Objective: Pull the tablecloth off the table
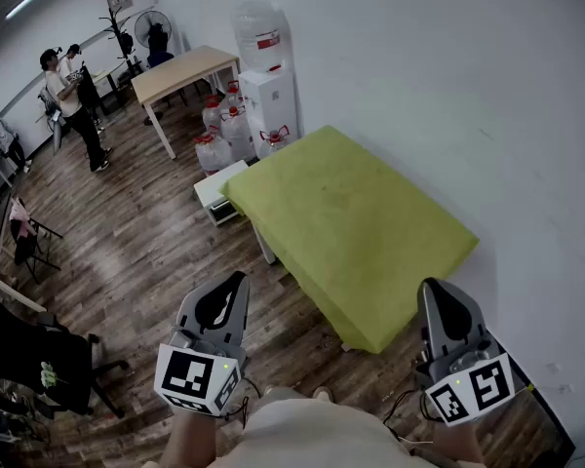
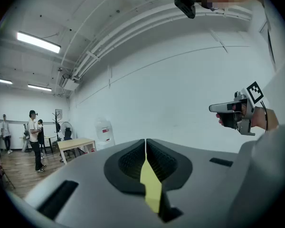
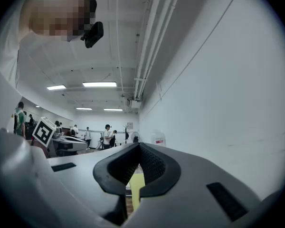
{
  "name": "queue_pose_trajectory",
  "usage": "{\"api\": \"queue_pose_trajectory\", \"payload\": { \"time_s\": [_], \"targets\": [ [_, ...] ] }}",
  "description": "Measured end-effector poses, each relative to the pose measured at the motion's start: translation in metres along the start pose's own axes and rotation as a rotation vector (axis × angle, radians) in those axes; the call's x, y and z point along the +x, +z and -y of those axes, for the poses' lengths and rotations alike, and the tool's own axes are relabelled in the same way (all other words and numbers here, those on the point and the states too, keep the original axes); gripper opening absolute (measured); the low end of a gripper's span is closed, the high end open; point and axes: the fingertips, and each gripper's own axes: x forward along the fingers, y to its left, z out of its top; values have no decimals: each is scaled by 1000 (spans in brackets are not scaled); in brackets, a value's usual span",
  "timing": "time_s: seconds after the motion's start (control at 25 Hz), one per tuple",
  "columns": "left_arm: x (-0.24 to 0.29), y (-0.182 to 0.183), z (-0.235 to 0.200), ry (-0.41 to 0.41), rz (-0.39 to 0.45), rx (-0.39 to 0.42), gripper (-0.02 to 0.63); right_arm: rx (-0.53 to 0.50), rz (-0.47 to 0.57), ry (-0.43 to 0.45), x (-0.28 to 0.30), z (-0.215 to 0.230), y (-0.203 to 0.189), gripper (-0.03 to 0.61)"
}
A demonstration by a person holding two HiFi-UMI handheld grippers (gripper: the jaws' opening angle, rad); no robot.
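Draping the whole table (image 1: 266,247), the yellow-green tablecloth (image 1: 351,222) lies flat and smooth, its edges hanging over the sides, with nothing on top of it. One long side runs close along the white wall (image 1: 448,86). The near end faces the person, who stands well back from it, so the pull has not begun.

Both tools are held up short of the cloth. The left gripper (image 1: 236,281) has its jaws pressed together on nothing, and the right gripper (image 1: 432,287) is the same, closed and empty. A yellow sliver shows low in the slit behind each pair of tips; I take that for the cloth beyond, not something pinched.

By the table's far left corner sit a low white box (image 1: 214,191), water jugs (image 1: 224,125) and a water dispenser (image 1: 268,86). Farther off are a wooden table (image 1: 185,71) and some people (image 1: 73,105).

What worries me: if the jaws do not open before they reach the hem, they will only push it. A shallow pinch on thin fabric could slip out mid-pull. Taking one corner harder than the other would drag the cloth askew, and the wall side might bunch or catch on a corner. A pull that swings left could sweep the trailing end over the jugs.
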Motion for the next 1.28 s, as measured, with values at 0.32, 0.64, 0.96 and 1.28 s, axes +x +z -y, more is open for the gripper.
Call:
{"api": "queue_pose_trajectory", "payload": {
  "time_s": [0.32,0.64,0.96,1.28],
  "targets": [
    [8,0,12,-19,-9,10,26,-4,-3,-17,-8,11,0,29],
    [4,6,17,4,39,-32,28,17,60,12,-21,12,10,34],
    [7,-9,16,36,0,-29,304,-36,23,-51,-17,33,4,342],
    [23,-19,-1,30,-17,-41,305,-37,-48,-61,1,36,-19,349]
  ]
}}
